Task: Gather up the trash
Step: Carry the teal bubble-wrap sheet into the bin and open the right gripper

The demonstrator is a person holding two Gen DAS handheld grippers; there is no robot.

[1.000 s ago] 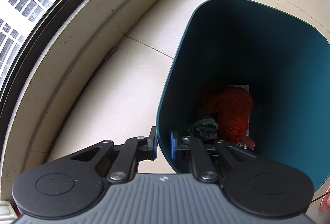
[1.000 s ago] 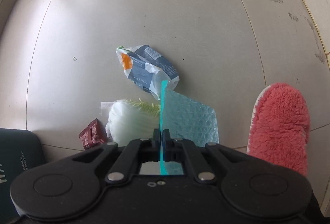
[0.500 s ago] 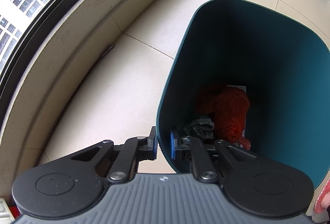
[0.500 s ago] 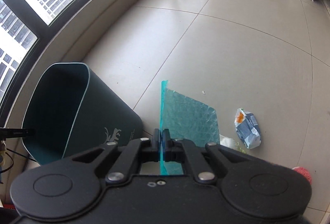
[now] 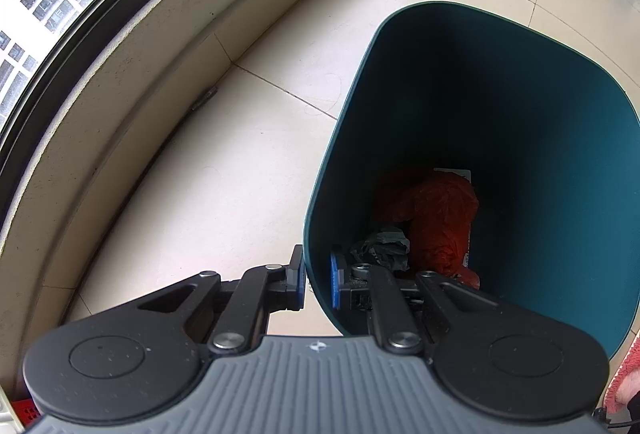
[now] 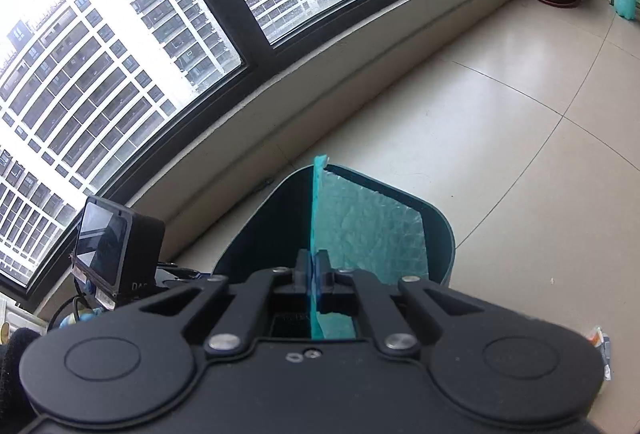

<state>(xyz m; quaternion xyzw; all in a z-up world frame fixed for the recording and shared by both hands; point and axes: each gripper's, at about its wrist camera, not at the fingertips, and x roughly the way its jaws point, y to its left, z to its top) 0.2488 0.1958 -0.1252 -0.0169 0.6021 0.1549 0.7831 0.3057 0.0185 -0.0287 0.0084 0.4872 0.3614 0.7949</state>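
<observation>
The dark teal bin stood on the tiled floor by the window; no writing on it could be read. The left gripper pinched its near rim. The right gripper, clamped on a teal bubble-wrap sheet, held it above the bin's mouth. Orange plastic lay inside.
</observation>
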